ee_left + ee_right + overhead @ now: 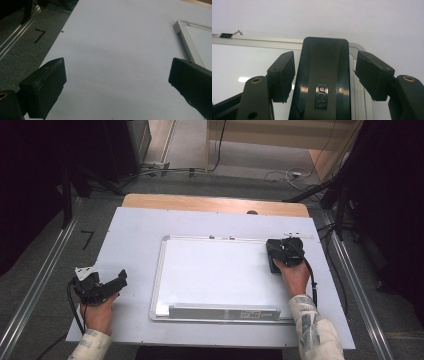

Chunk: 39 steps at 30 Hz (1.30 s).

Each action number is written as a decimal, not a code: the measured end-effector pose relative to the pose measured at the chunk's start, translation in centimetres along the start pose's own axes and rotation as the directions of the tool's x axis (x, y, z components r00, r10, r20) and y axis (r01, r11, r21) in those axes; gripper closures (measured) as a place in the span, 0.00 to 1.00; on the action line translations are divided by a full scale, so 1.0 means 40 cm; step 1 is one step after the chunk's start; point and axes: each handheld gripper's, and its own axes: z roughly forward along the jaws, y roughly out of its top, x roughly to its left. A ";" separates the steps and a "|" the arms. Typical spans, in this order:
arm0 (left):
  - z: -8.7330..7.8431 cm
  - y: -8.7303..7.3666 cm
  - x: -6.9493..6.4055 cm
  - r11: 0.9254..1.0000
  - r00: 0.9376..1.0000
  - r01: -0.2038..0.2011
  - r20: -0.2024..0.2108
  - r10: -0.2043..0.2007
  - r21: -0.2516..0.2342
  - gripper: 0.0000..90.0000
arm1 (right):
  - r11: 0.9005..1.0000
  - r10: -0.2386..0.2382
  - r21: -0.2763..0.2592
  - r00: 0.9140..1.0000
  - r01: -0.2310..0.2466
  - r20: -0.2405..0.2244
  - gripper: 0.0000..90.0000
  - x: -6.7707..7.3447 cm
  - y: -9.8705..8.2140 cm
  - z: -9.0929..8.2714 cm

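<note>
Black whiteboard eraser, "deli" mark moulded on its back, lies flat on the whiteboard at the board's far right corner, long axis running away from the person. Glossy hard-plastic shell, by the look of it rigid and light; smooth sides probably a bit slippery, so a grip across the narrow width, on the two long flanks near mid-length, seems the safest hold. Not fragile, I judge; the underside is out of sight. Right gripper straddles it: fingers at a middling spread, one on each flank, small gaps visible on both sides, so not pressing yet. In the high view the right gripper sits over that corner, hand behind it. Board is white, silver-framed, with a tray strip along the near edge and small clips on the far rail. It rests on a pale sheet covering the table. Left gripper idles near the table's left edge, fingers spread wide, nothing between them.
</note>
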 end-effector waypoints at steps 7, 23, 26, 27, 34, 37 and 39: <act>0.000 -0.001 -0.002 1.000 1.000 -0.002 -0.003 0.002 0.001 0.02 | 1.000 -0.004 -0.013 0.999 0.003 -0.054 0.32 -0.006 -0.016 -0.031; 0.002 -0.004 -0.006 1.000 1.000 -0.008 -0.008 0.008 0.007 0.02 | 0.998 -0.019 -0.060 0.988 0.010 -0.152 0.28 -0.008 -0.050 -0.098; 0.002 -0.004 -0.006 1.000 1.000 -0.003 -0.004 0.003 0.008 0.02 | 0.998 -0.017 -0.067 0.986 0.006 -0.164 0.28 -0.010 -0.053 -0.109; 0.002 -0.003 -0.005 1.000 1.000 -0.003 -0.004 0.003 0.008 0.02 | 0.997 -0.024 -0.073 0.986 0.012 -0.165 0.28 -0.010 -0.053 -0.113; 0.002 -0.003 -0.002 1.000 1.000 0.004 -0.006 -0.004 0.008 0.02 | 0.996 -0.045 -0.086 0.987 0.032 -0.155 0.27 -0.010 -0.058 -0.130; 0.001 -0.003 -0.003 1.000 1.000 0.002 -0.004 -0.002 0.006 0.02 | 0.996 -0.045 -0.089 0.986 0.031 -0.162 0.27 -0.012 -0.061 -0.136; 0.001 -0.003 -0.003 1.000 1.000 0.002 -0.006 -0.002 0.008 0.02 | 0.994 -0.052 -0.098 0.985 0.036 -0.165 0.27 -0.011 -0.063 -0.144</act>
